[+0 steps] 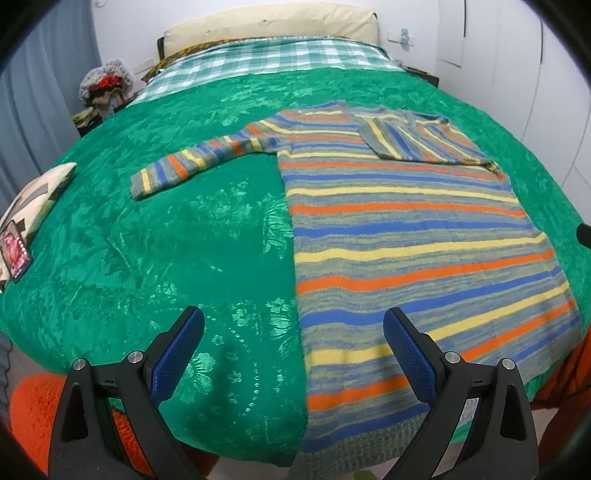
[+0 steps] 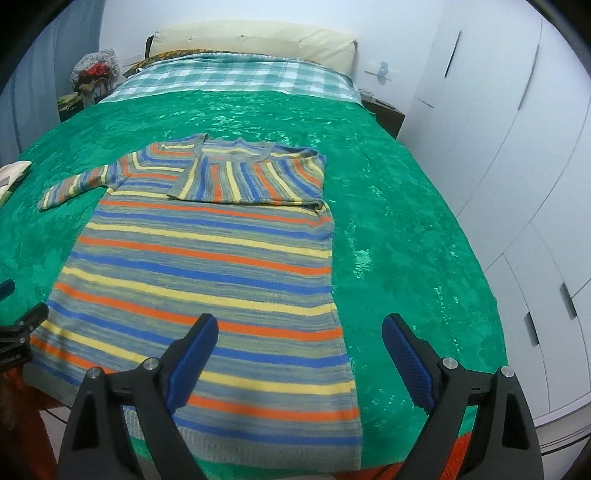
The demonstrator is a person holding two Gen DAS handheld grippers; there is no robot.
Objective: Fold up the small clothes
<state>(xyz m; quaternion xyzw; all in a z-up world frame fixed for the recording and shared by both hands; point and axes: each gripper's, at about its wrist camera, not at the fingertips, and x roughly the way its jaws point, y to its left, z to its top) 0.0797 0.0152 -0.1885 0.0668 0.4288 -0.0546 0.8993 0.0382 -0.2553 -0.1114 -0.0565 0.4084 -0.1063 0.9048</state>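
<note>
A striped knit sweater (image 1: 406, 229) in blue, yellow, orange and grey lies flat on the green bedspread (image 1: 166, 240). Its left sleeve (image 1: 192, 162) stretches out to the left. Its right sleeve (image 1: 413, 138) is folded across the chest. My left gripper (image 1: 293, 325) is open and empty above the bed's near edge, over the sweater's lower left hem. In the right wrist view the sweater (image 2: 207, 266) lies centre-left, and my right gripper (image 2: 300, 332) is open and empty over its lower right corner. The left gripper's body (image 2: 18, 339) shows at the left edge.
A green checked sheet (image 1: 280, 59) and a cream pillow (image 1: 273, 22) lie at the head of the bed. A patterned cushion (image 1: 33, 199) and a small pink-framed object (image 1: 16, 254) sit at the left edge. White wardrobe doors (image 2: 517, 184) stand to the right. An orange rug (image 1: 33, 417) lies below.
</note>
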